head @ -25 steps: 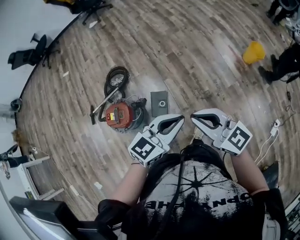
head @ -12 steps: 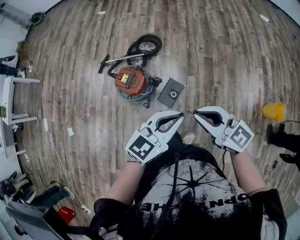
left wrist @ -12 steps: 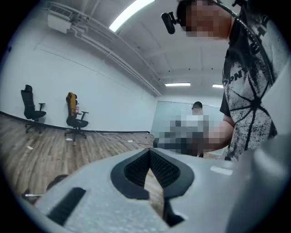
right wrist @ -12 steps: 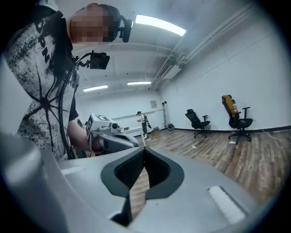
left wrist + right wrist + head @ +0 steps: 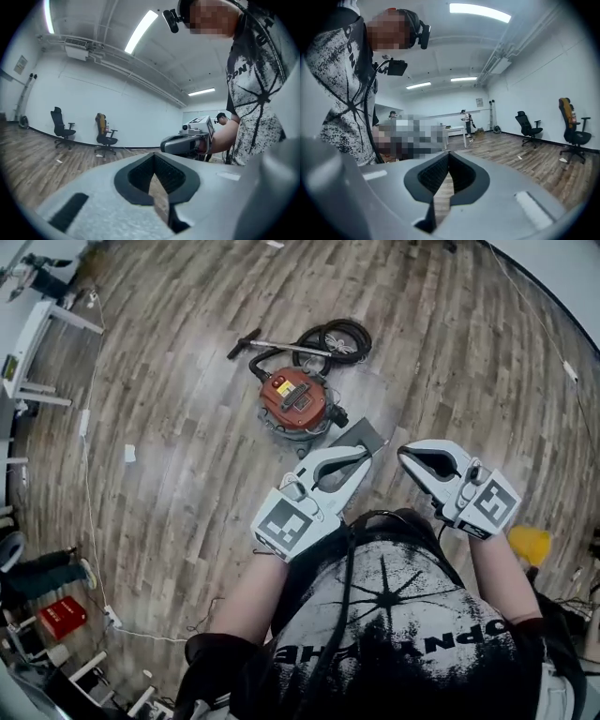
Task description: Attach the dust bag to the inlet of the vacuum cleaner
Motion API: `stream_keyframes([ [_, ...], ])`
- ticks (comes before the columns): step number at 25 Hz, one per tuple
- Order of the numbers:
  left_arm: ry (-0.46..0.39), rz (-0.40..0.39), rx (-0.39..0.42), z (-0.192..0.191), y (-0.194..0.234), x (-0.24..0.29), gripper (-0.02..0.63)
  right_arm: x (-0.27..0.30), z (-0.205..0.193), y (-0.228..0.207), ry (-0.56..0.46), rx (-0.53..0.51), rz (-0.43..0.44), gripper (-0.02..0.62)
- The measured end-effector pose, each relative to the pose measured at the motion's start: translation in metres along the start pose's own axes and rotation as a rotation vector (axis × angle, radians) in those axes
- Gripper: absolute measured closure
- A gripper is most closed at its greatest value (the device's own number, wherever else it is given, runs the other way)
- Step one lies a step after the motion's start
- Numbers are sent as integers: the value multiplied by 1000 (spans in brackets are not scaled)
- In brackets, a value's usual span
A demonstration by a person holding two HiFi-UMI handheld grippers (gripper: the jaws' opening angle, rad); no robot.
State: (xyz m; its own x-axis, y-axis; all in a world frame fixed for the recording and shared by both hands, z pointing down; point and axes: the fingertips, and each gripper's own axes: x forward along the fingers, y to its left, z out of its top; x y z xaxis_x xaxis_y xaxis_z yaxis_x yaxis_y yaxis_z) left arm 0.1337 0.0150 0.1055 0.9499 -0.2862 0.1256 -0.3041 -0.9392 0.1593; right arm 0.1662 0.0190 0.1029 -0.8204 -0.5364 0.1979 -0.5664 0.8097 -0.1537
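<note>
Left tool [image 5: 362, 457] is hovering closed in front of the person's chest. Its jaws are pressing together with nothing sitting between them, and only a thin slit is showing floor planks through in the left gripper view. Right tool [image 5: 404, 453] is hovering closed too, just beside the left one, and is also carrying nothing. The two tips are pointing toward each other with a small gap between them. Neither tool is touching any task item.

Vacuum cleaner [image 5: 298, 401], a red round canister, is sitting on the wooden floor [image 5: 178, 456], out in the open and well away from the floor's edges. Its black hose [image 5: 349, 331] is lying coiled right behind it, and the wand [image 5: 281, 345] is lying flat beside the coil. Dust bag [image 5: 364, 433], a grey flat piece, is lying on the floor just beside the canister on the person's side and is not attached. The left tool's tip is covering part of the bag in the head view.

White frame [image 5: 42, 329] is standing by the floor's far-left corner. Red box [image 5: 63, 616] is sitting near the floor's near-left corner. Yellow object [image 5: 531, 542] is lying toward the right edge, next to the person's right arm. Office chairs [image 5: 528, 127] are standing along the wall in both gripper views.
</note>
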Motion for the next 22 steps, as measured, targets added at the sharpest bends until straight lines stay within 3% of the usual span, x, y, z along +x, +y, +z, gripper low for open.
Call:
stream_keyframes([
  [5, 11, 161, -86, -12, 18, 7, 606, 7, -2, -23, 39, -43, 144, 586],
  [13, -35, 389, -139, -30, 32, 54, 606, -9, -69, -67, 172, -186, 381, 586],
  [16, 2, 420, -167, -57, 36, 70, 606, -12, -116, -88, 284, -221, 418, 584],
  [18, 34, 416, -158, -76, 38, 79, 606, -9, -151, -102, 358, -243, 432, 532],
  [22, 40, 376, -204, -126, 49, 96, 605, -1, -245, -126, 499, -205, 389, 478],
])
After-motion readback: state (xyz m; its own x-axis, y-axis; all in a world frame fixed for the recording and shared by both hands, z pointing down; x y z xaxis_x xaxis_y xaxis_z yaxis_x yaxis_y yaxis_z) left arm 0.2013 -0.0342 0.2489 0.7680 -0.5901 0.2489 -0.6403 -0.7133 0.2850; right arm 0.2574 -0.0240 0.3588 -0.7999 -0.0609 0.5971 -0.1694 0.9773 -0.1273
